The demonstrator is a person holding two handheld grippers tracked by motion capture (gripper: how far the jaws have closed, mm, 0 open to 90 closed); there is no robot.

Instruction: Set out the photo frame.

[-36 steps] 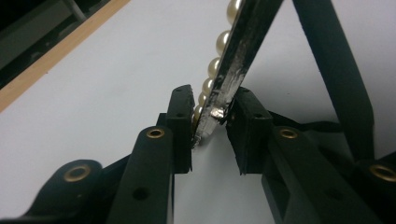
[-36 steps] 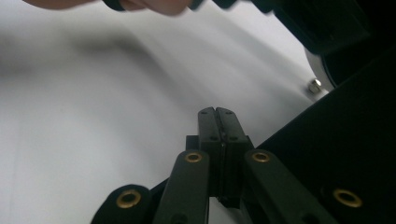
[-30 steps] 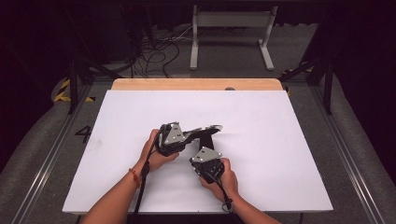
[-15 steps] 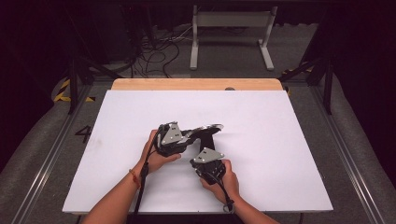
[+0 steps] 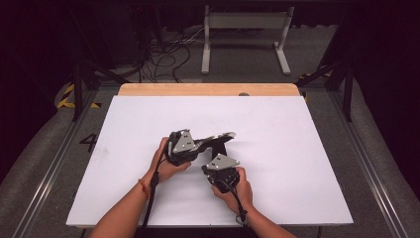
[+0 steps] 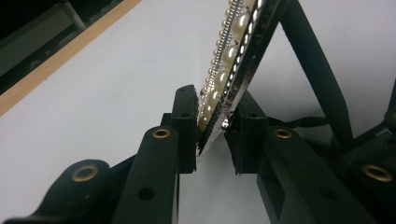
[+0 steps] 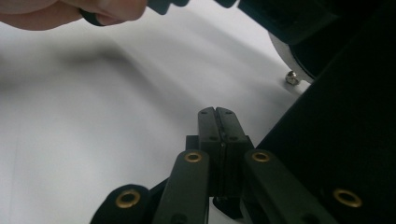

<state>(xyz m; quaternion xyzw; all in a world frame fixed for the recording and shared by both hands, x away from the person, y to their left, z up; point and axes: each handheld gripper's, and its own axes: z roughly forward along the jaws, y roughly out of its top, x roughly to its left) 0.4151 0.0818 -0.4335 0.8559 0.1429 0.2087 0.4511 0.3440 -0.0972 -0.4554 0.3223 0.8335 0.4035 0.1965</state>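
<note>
Nothing has shifted on the white worktop (image 5: 297,148) except my left tool (image 6: 212,133) re-clenching the flat pearl-beaded black strip (image 6: 233,51); beside it, my right tool (image 7: 218,122), clamped empty, must open and take it.

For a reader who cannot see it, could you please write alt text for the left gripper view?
A flat pearl-studded strip stands on edge between the two black pads of the left gripper, which clamp its lower end. Behind it lies the white table, with a wooden edge at upper left.

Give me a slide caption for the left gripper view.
Left gripper fingers closing on the end of a pearl-studded strip above the white table.
</note>
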